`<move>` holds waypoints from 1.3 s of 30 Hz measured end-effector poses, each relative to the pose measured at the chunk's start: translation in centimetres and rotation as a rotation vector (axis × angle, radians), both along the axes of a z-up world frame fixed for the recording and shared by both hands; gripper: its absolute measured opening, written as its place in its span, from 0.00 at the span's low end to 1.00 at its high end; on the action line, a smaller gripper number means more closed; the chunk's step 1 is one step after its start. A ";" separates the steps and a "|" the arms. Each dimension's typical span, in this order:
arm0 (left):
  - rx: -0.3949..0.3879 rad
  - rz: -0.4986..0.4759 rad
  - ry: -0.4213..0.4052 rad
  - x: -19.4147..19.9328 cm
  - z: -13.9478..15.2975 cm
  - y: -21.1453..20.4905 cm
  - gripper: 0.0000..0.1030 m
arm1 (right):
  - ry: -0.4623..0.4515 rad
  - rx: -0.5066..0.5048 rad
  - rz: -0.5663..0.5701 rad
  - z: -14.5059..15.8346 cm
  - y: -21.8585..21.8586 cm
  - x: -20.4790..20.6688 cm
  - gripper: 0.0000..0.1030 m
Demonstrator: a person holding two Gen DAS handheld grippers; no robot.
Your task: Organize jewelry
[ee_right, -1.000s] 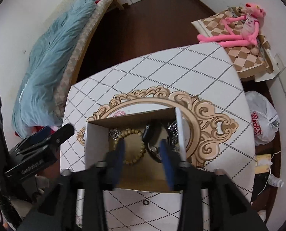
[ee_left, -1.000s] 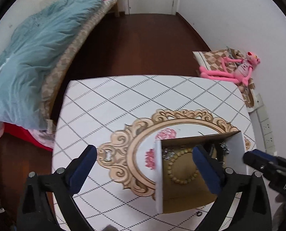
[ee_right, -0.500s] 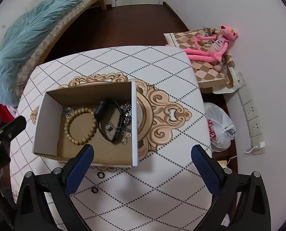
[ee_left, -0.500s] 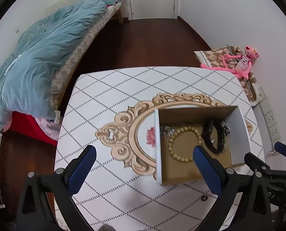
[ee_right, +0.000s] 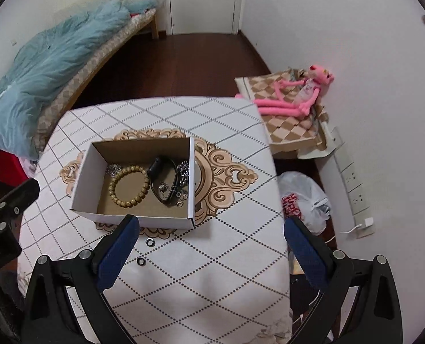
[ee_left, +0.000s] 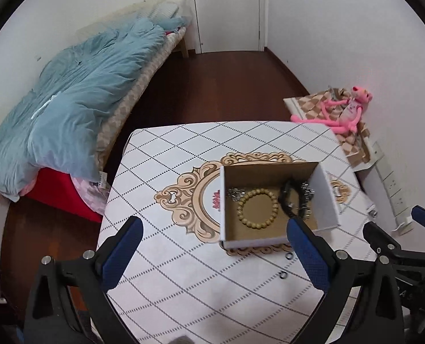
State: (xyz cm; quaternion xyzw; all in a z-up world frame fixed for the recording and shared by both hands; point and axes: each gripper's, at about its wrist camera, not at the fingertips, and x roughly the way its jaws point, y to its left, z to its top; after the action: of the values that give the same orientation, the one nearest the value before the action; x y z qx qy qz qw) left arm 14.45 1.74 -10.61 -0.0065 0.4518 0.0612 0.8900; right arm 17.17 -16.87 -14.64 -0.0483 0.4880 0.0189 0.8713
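Observation:
An open cardboard box (ee_left: pixel 325 189) (ee_right: pixel 85 172) stands on the patterned table. Inside lie a wooden bead bracelet (ee_left: pixel 257 208) (ee_right: pixel 129 182), a black bracelet (ee_left: pixel 288 197) (ee_right: pixel 162 179), silver chains (ee_right: pixel 184 172) and small rings. Two small dark rings (ee_right: pixel 149 241) (ee_right: pixel 140 261) lie on the table in front of the box, also in the left wrist view (ee_left: pixel 288 256) (ee_left: pixel 283 275). My left gripper (ee_left: pixel 212 252) is open and empty, held back above the table's near side. My right gripper (ee_right: pixel 209 255) is open and empty, right of the box's front.
The white table (ee_left: pixel 184 258) has a diamond pattern and gold ornament. A bed with a blue duvet (ee_left: pixel 69 100) is at the left. A pink plush toy (ee_right: pixel 295 94) lies on checked boards at the right, near a plastic bag (ee_right: pixel 304 197) and power strip (ee_right: pixel 352 183).
Both grippers have pulled back and up from the box. The right gripper, nearly shut over the box a second ago, is wide open. The black bracelet lies in the box.

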 end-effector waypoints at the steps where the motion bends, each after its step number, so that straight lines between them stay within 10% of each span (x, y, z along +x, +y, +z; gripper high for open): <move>1: -0.004 -0.001 -0.005 -0.4 0.4 -0.2 1.00 | -0.016 0.001 -0.004 0.6 -0.2 -0.5 0.99; 24: -0.065 0.002 -0.096 -6.7 5.1 -1.1 1.00 | -0.173 0.059 -0.030 8.2 -2.6 -7.8 0.99; 33: -0.003 0.066 0.104 -3.4 -5.4 0.4 1.00 | 0.068 0.132 0.009 -3.6 -0.9 -4.1 0.96; 39: 0.001 0.070 0.253 -1.7 -11.9 1.5 0.99 | 0.139 0.130 0.057 -11.0 2.3 -1.8 0.60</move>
State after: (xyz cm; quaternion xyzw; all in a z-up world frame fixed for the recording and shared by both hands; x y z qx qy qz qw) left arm 12.72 3.23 -22.54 -0.0138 0.5600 0.0927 0.8231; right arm 15.41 -14.55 -25.67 -0.0039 0.5434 0.0785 0.8358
